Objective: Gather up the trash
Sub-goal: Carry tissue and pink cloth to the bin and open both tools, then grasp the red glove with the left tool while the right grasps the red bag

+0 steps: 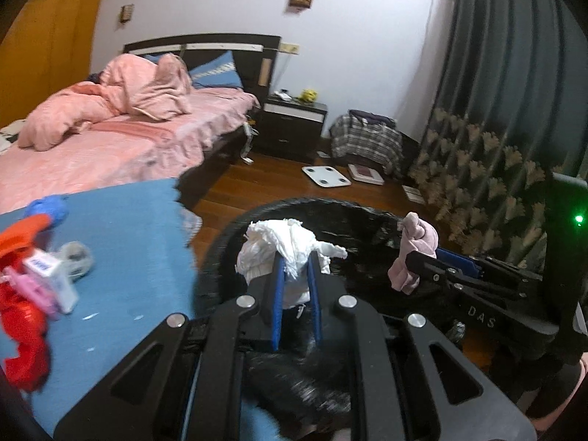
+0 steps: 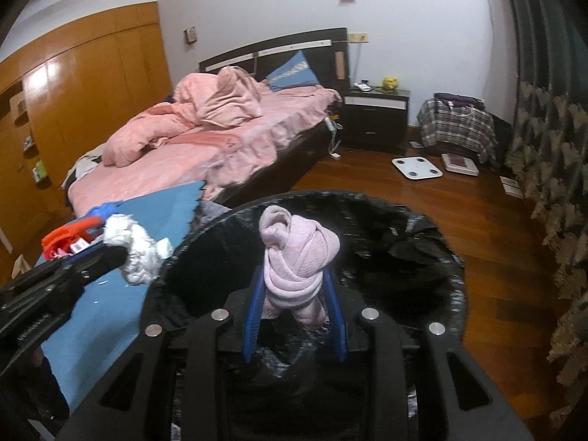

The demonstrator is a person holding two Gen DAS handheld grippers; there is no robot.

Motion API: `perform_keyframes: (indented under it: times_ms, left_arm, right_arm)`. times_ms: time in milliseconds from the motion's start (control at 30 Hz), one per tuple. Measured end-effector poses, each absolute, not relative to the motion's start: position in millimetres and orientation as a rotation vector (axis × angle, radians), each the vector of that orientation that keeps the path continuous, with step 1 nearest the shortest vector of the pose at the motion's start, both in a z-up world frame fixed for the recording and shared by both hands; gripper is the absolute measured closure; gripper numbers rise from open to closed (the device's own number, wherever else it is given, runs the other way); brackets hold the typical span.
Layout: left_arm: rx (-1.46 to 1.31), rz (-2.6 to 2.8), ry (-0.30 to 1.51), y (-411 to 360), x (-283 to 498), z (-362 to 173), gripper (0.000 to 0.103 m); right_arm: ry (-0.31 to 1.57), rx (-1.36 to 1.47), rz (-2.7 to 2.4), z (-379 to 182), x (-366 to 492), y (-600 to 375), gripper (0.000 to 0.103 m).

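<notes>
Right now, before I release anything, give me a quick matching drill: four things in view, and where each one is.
Things:
1. white crumpled tissue
2. pink knotted cloth
3. white scale
4. orange item

Places:
A. on the wooden floor
B. in the right claw
C. on the blue table cover
D. in the left claw

Pairs: 1-D, 2-B, 3-A, 4-C

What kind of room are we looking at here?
A lived-in bedroom, by the look of it: a bed with rumpled pink bedding, a dark nightstand beside it, and a wooden wardrobe along the wall.
</notes>
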State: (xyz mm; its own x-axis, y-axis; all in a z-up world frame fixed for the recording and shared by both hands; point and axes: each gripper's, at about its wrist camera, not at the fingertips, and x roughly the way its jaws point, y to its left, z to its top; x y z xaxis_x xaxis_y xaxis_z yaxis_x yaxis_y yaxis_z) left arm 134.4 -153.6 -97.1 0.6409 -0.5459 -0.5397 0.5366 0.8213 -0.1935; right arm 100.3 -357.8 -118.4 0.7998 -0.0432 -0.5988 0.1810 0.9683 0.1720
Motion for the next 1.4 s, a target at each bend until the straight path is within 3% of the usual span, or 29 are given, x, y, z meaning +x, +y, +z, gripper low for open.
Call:
perform_keyframes:
  times_ms: [67,100,133,167,267,333,467,600,1133,1333,1400]
  left_arm:
    - [-0.011,-0.641,0.629,-165.6,137.8,-101.4,0.085]
    - [-0.008,-0.648,0.633,-169.1,138.2,-102.7,0.075]
    - [-0.004,-0.65,0.638,-172.4,138.7,-104.5,0.067]
    - [-0.005,-0.65,0.64,-174.0,138.9,-105.2,0.052]
    - [-0.004,-0.637,0.64,-170.8,137.4,-106.4,0.048]
    - [0.0,-0.611,0.635,-160.7,135.6,-105.7,0.044]
    - [-0.009,-0.536,0.613,-134.1,131.9,-101.1,0.03]
    - [0.002,-0.422,0.587,-95.2,126.8,-98.9,0.023]
    - [-0.004,0.009,0.627,66.2,126.6,-120.5,0.022]
    - [-0.034,0.009,0.712,83.7,137.2,-142.0,0.03]
    - [-0.038,-0.004,0.748,83.8,141.9,-149.9,0.038]
  right_arm:
    - [0.636,0.227,-0.138,-120.0,98.3,-362.9,0.069]
    - [0.634,0.228,-0.152,-121.1,96.4,-367.1,0.068]
    - [0.633,0.229,-0.159,-120.9,95.3,-369.0,0.06]
    - [0.63,0.23,-0.172,-121.2,93.6,-371.5,0.05]
    - [0.62,0.235,-0.189,-120.1,93.0,-374.0,0.04]
    - [0.615,0.236,-0.196,-119.4,92.6,-373.6,0.026]
    - [0.595,0.23,-0.186,-116.1,94.6,-364.9,0.009]
    - [0.587,0.223,-0.137,-114.1,97.9,-340.4,0.006]
    - [0.579,0.134,0.199,-121.7,127.2,-162.1,0.006]
    - [0.599,0.104,0.234,-130.4,139.1,-132.2,0.009]
    - [0.61,0.111,0.23,-132.1,141.1,-132.9,0.009]
